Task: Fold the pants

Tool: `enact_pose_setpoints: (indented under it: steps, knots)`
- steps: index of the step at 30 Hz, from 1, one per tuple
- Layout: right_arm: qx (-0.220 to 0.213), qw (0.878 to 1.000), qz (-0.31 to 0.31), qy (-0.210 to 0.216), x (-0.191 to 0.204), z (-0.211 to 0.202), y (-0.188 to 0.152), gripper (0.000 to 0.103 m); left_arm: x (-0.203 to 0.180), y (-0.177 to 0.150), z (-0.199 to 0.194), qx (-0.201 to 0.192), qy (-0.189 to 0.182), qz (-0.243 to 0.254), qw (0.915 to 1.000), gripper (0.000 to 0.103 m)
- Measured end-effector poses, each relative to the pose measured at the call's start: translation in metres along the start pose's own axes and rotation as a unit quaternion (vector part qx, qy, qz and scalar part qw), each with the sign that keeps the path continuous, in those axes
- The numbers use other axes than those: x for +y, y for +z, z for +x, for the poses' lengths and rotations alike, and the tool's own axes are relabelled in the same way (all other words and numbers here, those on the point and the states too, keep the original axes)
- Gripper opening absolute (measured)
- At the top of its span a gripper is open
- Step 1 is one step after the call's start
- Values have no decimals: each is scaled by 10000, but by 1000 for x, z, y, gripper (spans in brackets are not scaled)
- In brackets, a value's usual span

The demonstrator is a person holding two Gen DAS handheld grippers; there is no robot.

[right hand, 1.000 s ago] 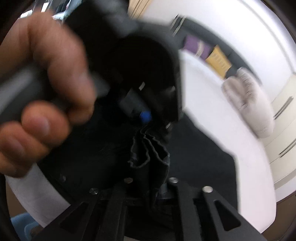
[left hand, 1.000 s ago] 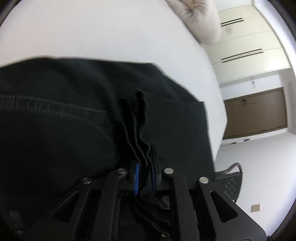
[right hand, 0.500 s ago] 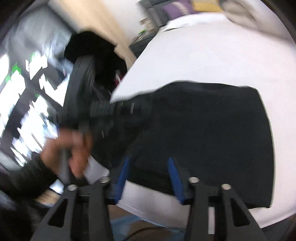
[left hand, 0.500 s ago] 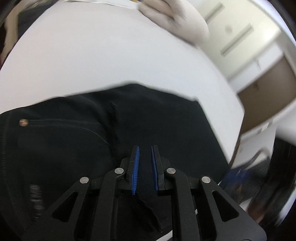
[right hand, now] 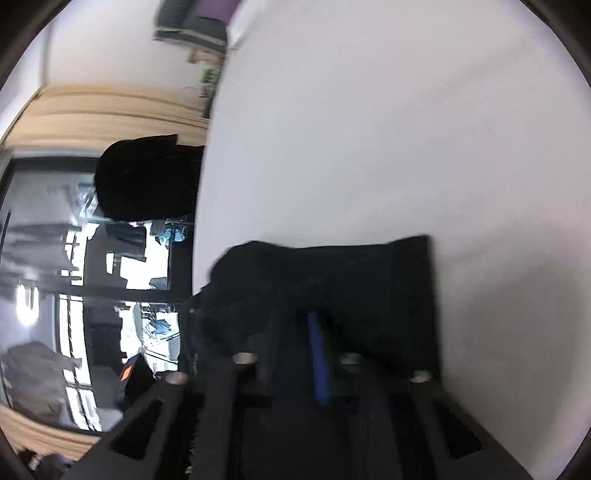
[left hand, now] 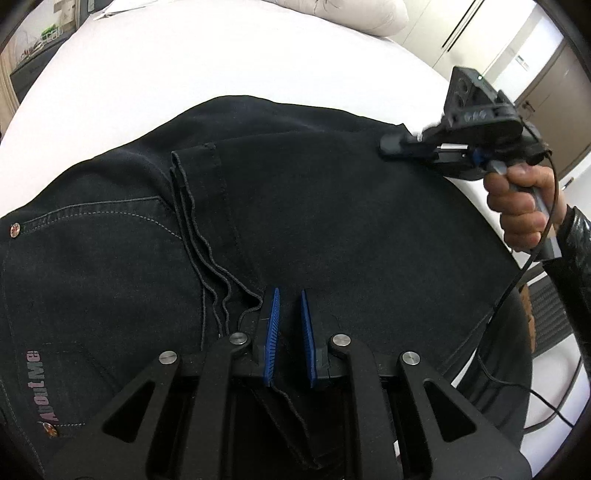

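The black pants [left hand: 295, 206] lie folded on a white bed [left hand: 184, 62], leg hems stacked over the waist part with its pocket and "About Me" label. My left gripper [left hand: 287, 295] hovers over the near edge of the fabric, slightly open, with nothing between its blue pads. My right gripper [left hand: 395, 149] is at the far right edge of the pants, held by a hand; its fingers lie low over the fabric. In the blurred right wrist view the right gripper [right hand: 299, 321] sits over the pants [right hand: 369, 280], blue pads a little apart.
A beige pillow [left hand: 362, 14] lies at the bed's far side. Cupboards and a brown door [left hand: 554, 85] stand behind on the right. A cable [left hand: 517, 295] hangs from the right gripper. A dark garment [right hand: 147, 181] hangs by a window beside the bed.
Both grippers let go of the pant hems, which now lie flat on the folded pants. The left gripper pulled back; the right gripper swung to the pants' far right edge.
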State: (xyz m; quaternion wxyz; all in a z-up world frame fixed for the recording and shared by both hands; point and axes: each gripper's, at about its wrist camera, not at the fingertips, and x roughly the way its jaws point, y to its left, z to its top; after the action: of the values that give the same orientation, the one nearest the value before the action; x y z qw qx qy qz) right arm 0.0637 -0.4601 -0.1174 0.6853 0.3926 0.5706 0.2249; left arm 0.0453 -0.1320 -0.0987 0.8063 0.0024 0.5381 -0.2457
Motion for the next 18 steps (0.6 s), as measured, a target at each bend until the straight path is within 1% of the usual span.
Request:
enact_pose_setpoints:
  steps: [2, 5, 7, 8, 10, 11, 12, 14, 15, 18]
  knots:
    - [39, 9999, -79, 109, -1, -5, -10, 1, -6, 3, -1, -22, 25, 12, 10000, 12]
    - [226, 9994, -264, 35, 5, -15, -29, 1, -18, -1, 0, -54, 83, 59, 9999, 12]
    - [402, 9986, -346, -83, 11, -20, -53, 2, -18, -3, -2, -79, 102, 68, 9999, 12]
    - [465, 9982, -373, -114, 11, -25, -66, 2, -7, -10, -7, -87, 98, 69, 9999, 12]
    - [538, 9975, -439, -132, 15, -27, -90, 2, -6, -11, -8, -103, 100, 54, 9999, 12]
    - [529, 9975, -459, -132, 16, -31, -102, 2, -6, -13, -7, -110, 107, 58, 9999, 12]
    - [517, 9976, -443, -106, 21, -31, -106, 2, -9, -13, -5, -119, 113, 57, 9998, 12]
    - [464, 9981, -391, -115, 17, -40, -128, 3, -4, -16, -9, -133, 114, 53, 9998, 12]
    - [440, 9983, -359, -123, 15, -43, -133, 3, 2, -17, -18, -138, 111, 52, 9998, 12]
    - [323, 9994, -152, -19, 7, -47, -142, 3, 9, -21, -16, -152, 98, 41, 9998, 12]
